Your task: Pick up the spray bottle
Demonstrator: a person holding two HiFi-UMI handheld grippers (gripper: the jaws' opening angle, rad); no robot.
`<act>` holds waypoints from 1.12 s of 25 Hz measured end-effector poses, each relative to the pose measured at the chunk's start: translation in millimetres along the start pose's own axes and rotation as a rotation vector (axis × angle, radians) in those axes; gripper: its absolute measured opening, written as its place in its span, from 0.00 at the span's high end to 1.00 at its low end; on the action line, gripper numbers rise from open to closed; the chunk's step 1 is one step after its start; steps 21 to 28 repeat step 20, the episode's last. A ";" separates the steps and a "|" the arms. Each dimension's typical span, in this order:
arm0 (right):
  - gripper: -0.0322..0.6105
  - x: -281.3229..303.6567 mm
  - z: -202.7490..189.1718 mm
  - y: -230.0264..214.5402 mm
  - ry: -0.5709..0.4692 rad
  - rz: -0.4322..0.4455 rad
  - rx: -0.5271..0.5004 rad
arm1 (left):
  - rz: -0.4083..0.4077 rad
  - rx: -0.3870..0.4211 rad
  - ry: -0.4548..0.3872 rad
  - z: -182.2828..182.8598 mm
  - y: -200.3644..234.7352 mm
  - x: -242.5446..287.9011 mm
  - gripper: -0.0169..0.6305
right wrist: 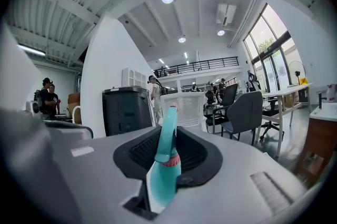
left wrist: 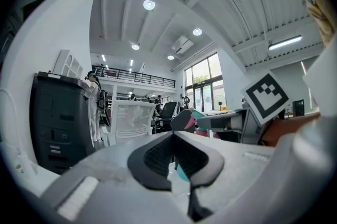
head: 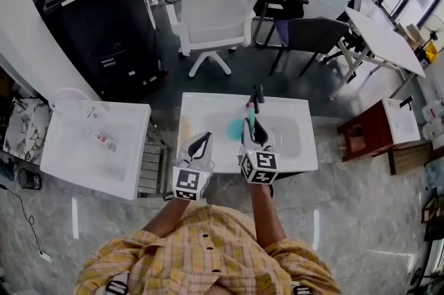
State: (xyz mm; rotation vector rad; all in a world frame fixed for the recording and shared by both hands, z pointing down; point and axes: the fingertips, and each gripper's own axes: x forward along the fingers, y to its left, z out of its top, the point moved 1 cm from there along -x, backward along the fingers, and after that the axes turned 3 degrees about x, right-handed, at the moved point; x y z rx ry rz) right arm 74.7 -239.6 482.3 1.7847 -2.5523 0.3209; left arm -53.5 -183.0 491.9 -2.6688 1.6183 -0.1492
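Note:
A teal spray bottle [head: 236,128] with a pink collar hangs above the white table [head: 295,108], clamped in my right gripper [head: 255,106]. In the right gripper view the bottle [right wrist: 163,167] stands upright between the black pads, its head rising past the jaws of the right gripper [right wrist: 167,152]. My left gripper [head: 201,141] floats just left of it over the table's near left part, its jaws closed together on nothing. Seen from the left gripper [left wrist: 172,152], the bottle's head [left wrist: 196,115] and the right gripper's marker cube [left wrist: 266,95] lie ahead to the right.
A white chair [head: 211,19] and a dark chair [head: 316,33] stand beyond the table. A tall black machine [head: 97,16] is at the far left. A second white table [head: 83,162] with a plastic bag sits at the left, and a red-brown cabinet [head: 368,134] at the right.

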 end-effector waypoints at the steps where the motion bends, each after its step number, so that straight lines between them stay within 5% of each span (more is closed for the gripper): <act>1: 0.82 -2.6 0.5 1.7 -0.003 0.001 -0.002 | -0.001 0.001 -0.003 0.1 -0.2 -0.9 0.98; 28: 0.82 -44.1 8.8 9.6 -0.012 0.011 0.001 | 0.013 -0.005 -0.014 8.8 -2.2 -5.0 0.98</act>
